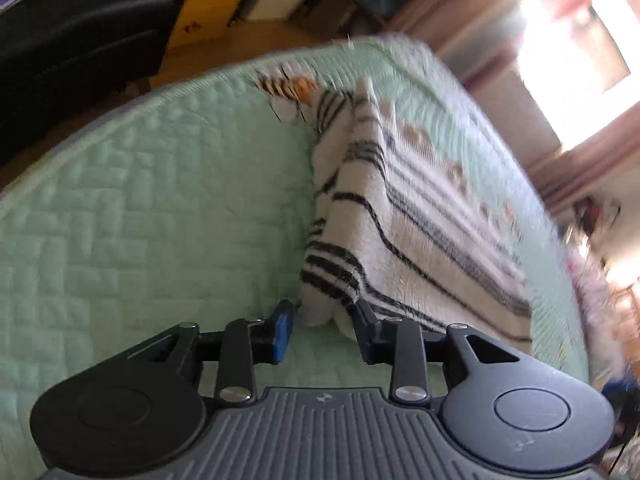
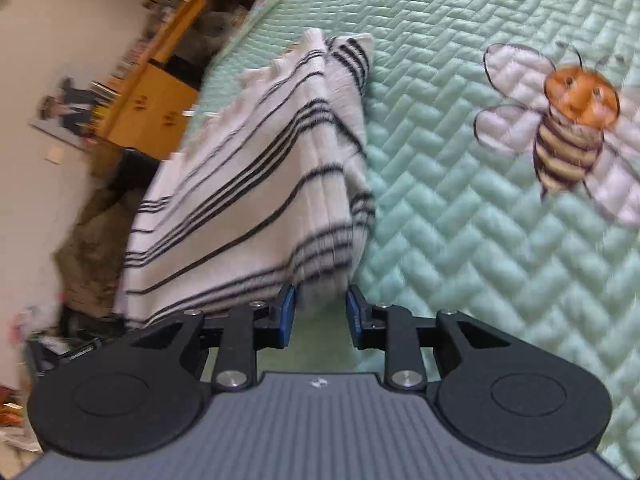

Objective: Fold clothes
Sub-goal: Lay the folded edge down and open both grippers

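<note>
A white cloth with black stripes [image 1: 420, 216] lies partly folded on a mint green quilted bed cover [image 1: 140, 208]. My left gripper [image 1: 322, 322] is open, its fingers either side of the cloth's near folded corner. In the right wrist view the same cloth [image 2: 248, 184] rises in a fold from the cover [image 2: 460, 208]. My right gripper [image 2: 320, 312] is open too, with the cloth's near edge sitting between its blue pads [image 2: 286, 312].
A bee picture [image 2: 568, 128] is printed on the cover right of the cloth. The bed edge [image 1: 120, 112] runs along the far left, with a black chair [image 1: 80, 40] and yellow wooden furniture [image 2: 148, 108] beyond. A bright window [image 1: 572, 52] is at the right.
</note>
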The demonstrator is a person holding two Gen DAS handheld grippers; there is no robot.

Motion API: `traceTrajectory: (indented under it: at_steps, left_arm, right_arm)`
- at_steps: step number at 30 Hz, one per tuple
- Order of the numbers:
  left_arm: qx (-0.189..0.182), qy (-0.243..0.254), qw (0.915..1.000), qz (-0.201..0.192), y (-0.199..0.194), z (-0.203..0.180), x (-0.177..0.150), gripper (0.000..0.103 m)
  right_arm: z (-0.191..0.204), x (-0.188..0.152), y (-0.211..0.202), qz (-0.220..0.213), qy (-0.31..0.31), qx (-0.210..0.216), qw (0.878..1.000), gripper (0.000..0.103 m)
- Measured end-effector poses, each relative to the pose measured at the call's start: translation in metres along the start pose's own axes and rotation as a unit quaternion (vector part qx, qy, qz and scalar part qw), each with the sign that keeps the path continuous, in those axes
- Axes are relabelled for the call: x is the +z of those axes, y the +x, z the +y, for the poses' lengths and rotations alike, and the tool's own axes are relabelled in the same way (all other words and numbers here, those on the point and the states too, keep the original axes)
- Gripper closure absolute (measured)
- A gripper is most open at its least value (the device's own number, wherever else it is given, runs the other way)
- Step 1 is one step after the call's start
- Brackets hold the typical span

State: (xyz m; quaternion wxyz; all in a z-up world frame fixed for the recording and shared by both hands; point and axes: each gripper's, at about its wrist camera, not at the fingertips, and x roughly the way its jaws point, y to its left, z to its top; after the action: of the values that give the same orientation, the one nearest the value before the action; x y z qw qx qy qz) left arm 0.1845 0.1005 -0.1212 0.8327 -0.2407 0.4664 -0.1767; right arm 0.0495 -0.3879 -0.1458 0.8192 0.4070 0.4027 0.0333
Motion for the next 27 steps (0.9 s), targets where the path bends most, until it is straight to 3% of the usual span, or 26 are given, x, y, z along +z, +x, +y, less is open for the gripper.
traceTrajectory:
  at_steps: [1,3,5,7,13,18,20,22,23,24,25,27]
  left_arm:
    - [0.004,0.006,1.0,-0.006,-0.003,-0.002,-0.001,0.065]
    - [0.017,0.021,0.9996,-0.008,-0.007,-0.008,-0.003,0.058]
    - [0.027,0.029,0.9991,-0.015,-0.012,-0.013,-0.004,0.051]
    - [0.032,0.026,0.9988,-0.026,-0.019,-0.016,-0.003,0.042]
    - [0.015,0.057,0.9937,-0.095,-0.052,-0.035,0.007,0.041]
    - [0.007,0.131,0.9891,-0.067,-0.018,-0.072,0.008,0.03]
    - [0.043,0.146,0.9878,-0.034,0.015,-0.07,0.006,0.029]
    - [0.077,0.126,0.989,-0.009,0.035,-0.054,0.002,0.033]
    - [0.08,0.111,0.9905,-0.006,0.035,-0.046,0.001,0.036]
    - [0.065,0.099,0.9929,-0.01,0.028,-0.04,0.001,0.036]
    - [0.047,0.091,0.9945,-0.022,0.017,-0.036,0.0,0.035]
    - [0.029,0.081,0.9949,-0.053,-0.006,-0.031,0.0,0.026]
  right_arm:
    - [0.0,-0.002,-0.006,-0.007,-0.005,0.01,1.0,0.071]
    - [0.004,-0.001,-0.016,-0.03,-0.02,0.014,0.999,0.059]
    - [0.01,0.003,-0.021,-0.055,-0.041,-0.005,0.998,0.038]
    - [0.013,0.003,-0.023,-0.065,-0.052,-0.014,0.996,0.038]
    - [0.043,-0.001,-0.037,-0.107,-0.122,0.009,0.987,0.038]
    - [0.084,0.008,-0.01,-0.079,-0.189,0.038,0.978,0.03]
    - [0.079,0.013,0.016,-0.05,-0.186,0.019,0.981,0.03]
    - [0.058,0.018,0.038,-0.018,-0.167,-0.033,0.985,0.032]
    - [0.047,0.021,0.039,-0.015,-0.158,-0.056,0.986,0.046]
    - [0.037,0.022,0.036,-0.019,-0.154,-0.065,0.986,0.052]
    - [0.032,0.023,0.029,-0.028,-0.155,-0.069,0.985,0.052]
    - [0.042,0.02,0.009,-0.058,-0.186,-0.086,0.977,0.044]
